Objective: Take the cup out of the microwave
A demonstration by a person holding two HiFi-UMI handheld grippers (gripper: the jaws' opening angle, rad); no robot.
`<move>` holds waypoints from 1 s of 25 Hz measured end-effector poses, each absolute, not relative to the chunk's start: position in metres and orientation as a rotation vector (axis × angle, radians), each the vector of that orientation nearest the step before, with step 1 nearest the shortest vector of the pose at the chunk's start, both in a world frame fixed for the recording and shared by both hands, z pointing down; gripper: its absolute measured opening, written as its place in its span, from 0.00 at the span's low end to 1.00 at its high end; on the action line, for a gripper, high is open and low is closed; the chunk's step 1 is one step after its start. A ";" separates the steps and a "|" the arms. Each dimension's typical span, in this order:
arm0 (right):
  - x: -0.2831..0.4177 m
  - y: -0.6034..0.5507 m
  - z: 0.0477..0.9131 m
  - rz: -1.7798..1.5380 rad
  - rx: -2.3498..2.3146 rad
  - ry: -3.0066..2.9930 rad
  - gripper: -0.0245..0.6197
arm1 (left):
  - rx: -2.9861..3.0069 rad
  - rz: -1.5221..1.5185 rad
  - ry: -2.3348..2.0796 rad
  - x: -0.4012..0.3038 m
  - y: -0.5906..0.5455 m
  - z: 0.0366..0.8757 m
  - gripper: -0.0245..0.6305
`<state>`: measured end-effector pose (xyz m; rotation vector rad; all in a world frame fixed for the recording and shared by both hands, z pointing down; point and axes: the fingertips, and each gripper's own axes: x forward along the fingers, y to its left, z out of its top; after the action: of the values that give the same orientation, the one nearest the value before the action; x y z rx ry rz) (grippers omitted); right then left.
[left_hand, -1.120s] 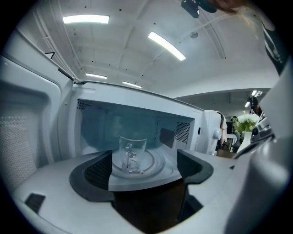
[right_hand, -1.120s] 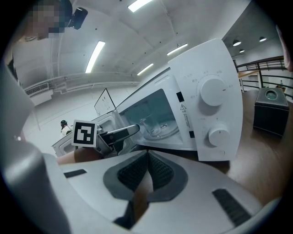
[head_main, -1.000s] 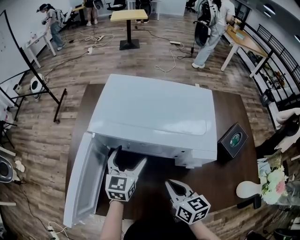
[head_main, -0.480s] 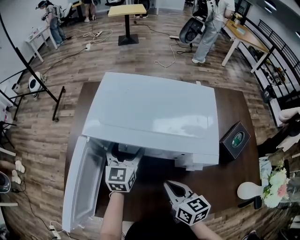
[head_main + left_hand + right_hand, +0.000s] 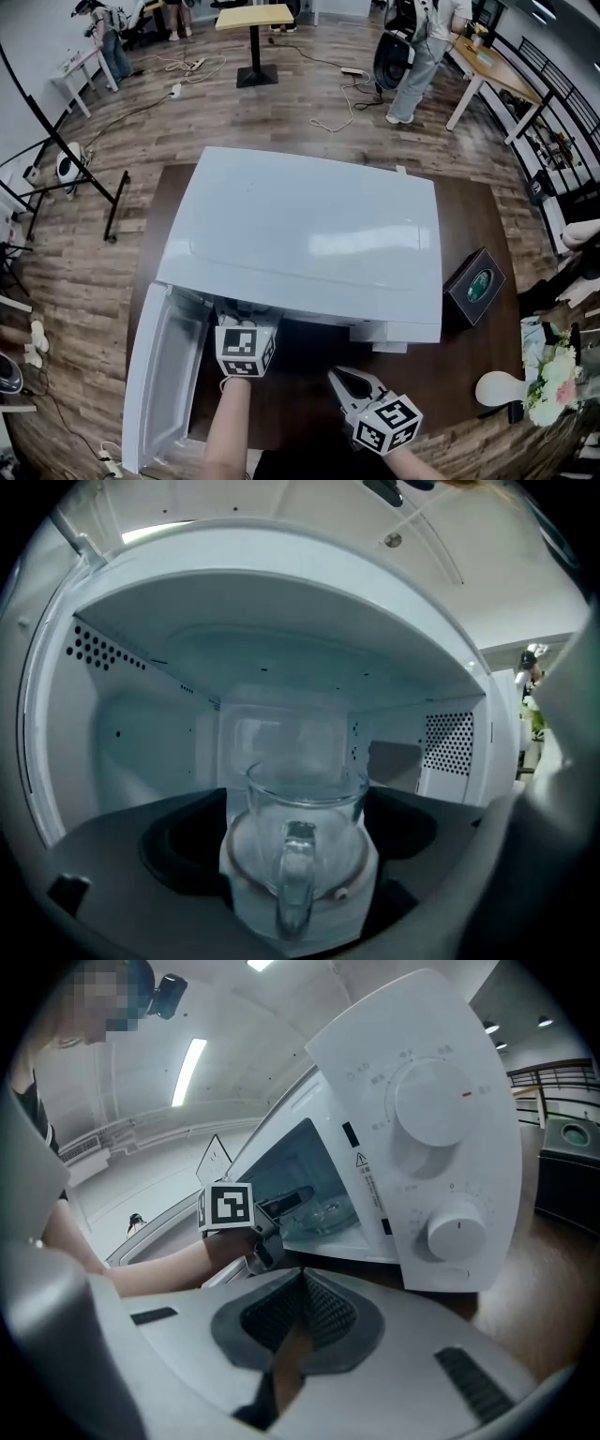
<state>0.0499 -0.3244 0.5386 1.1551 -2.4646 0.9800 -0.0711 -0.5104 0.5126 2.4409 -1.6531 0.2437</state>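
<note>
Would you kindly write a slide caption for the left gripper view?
Left gripper, jaws apart, inside the microwave with the glass cup between them.

The microwave (image 5: pixel 300 234) has a smooth, glossy white shell that mirrors the ceiling lights. Its cavity walls look like pale satin-painted metal, perforated in patches. The cup (image 5: pixel 302 808) is clear, smooth glass. The table (image 5: pixel 469 370) looks like dark matt wood. The right tongs (image 5: pixel 302 1279) carry ribbed, dull grey pads (image 5: pixel 330 1314) set in matt pale plastic.
</note>
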 end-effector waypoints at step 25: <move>0.054 -0.343 0.555 0.978 1.131 -2.470 0.03 | 2.471 0.464 -1.700 -0.061 -0.539 0.534 0.69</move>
<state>0.0545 -0.3426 0.5550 1.1313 -2.4697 0.9785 -0.0615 -0.5394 0.5336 2.4707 -1.7001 0.4645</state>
